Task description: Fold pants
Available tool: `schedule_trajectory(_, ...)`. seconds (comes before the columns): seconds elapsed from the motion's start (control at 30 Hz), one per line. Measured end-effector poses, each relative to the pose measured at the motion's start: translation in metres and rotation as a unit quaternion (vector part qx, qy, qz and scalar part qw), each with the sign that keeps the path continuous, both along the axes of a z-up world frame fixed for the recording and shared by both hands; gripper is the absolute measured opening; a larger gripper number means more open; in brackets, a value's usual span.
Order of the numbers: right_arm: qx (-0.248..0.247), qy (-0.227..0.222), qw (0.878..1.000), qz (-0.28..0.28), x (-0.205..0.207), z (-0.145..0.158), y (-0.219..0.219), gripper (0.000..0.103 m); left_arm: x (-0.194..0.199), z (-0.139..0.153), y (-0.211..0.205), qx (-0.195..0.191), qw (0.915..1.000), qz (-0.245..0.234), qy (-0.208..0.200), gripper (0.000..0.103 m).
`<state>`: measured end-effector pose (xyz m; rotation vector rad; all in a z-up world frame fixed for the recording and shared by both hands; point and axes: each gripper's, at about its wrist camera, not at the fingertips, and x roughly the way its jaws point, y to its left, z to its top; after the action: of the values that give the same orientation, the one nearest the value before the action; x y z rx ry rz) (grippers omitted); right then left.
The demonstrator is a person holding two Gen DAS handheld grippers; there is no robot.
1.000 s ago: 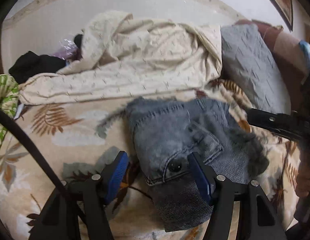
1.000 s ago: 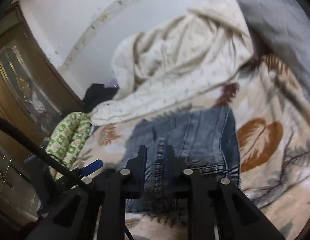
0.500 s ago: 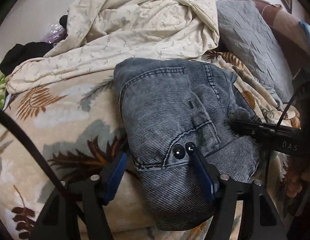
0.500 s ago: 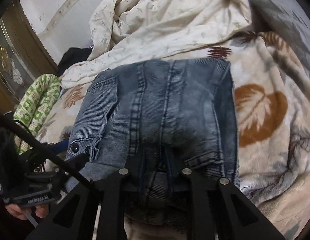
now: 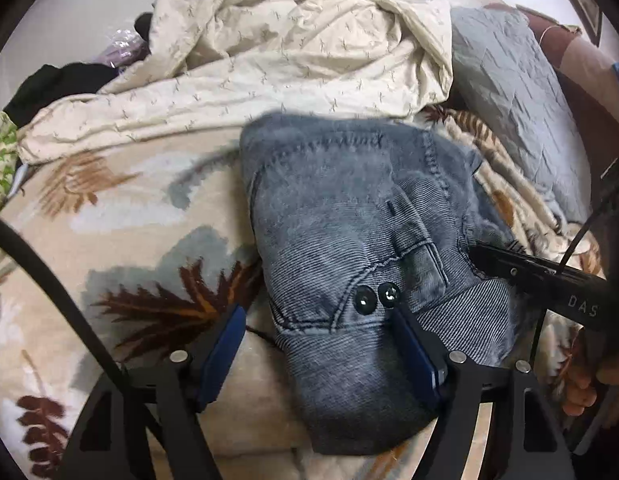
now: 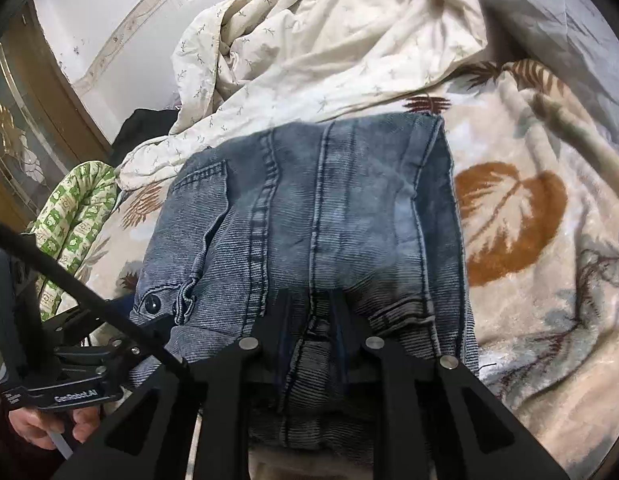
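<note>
Since half a second ago the folded grey-blue denim pants, one pair with two dark buttons, have barely shifted at frame centre on the leaf-patterned blanket. The left gripper stays spread wide around the waistband. The right gripper still pinches the near denim edge.

The folded pants lie on the leaf-print blanket. Behind the pants lies a rumpled sheet. A pillow lies right of the pants, behind them.
</note>
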<state>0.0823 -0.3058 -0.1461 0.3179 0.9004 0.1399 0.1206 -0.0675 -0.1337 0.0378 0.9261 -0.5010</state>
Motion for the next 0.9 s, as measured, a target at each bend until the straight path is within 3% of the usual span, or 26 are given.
schedule_trajectory(0.1,-0.010,-0.014,1.000,-0.004,-0.002,0.028,0.004,0.039,-0.004,0.030,0.007,-0.007,0.9991,0.012,-0.039,0.077)
schedule_trajectory(0.17,-0.028,-0.052,0.998,-0.009,-0.006,0.052,0.008,0.059,-0.001,0.049,0.009,-0.008,0.9975,0.026,-0.065,0.077)
schedule_trajectory(0.2,-0.031,-0.072,0.997,-0.011,-0.006,0.064,0.010,0.061,0.002,0.056,0.008,-0.002,0.9968,0.030,-0.075,0.077)
schedule_trajectory(0.33,-0.046,-0.111,0.992,-0.022,0.007,0.090,0.017,0.062,0.033,0.063,-0.001,0.021,0.9954,0.049,-0.079,0.082)
schedule_trajectory(0.43,-0.040,-0.112,0.993,-0.020,0.028,0.087,0.018,0.062,0.060,0.061,-0.014,0.034,0.9954,0.056,-0.069,0.082)
schedule_trajectory(0.53,-0.004,-0.113,0.993,-0.023,0.051,0.080,0.010,0.062,0.086,0.053,-0.025,0.045,0.9954,0.062,-0.057,0.082)
schedule_trajectory(0.6,0.024,-0.102,0.994,-0.015,0.065,0.072,0.004,0.061,0.098,0.041,-0.032,0.059,0.9954,0.064,-0.041,0.082)
schedule_trajectory(0.67,0.053,-0.080,0.995,-0.007,0.078,0.058,0.000,0.052,0.106,0.031,-0.034,0.065,0.9950,0.069,-0.030,0.082)
schedule_trajectory(0.9,0.055,-0.026,0.998,-0.018,0.102,0.018,-0.008,0.048,0.130,0.009,-0.049,0.093,0.9921,0.079,-0.029,0.082)
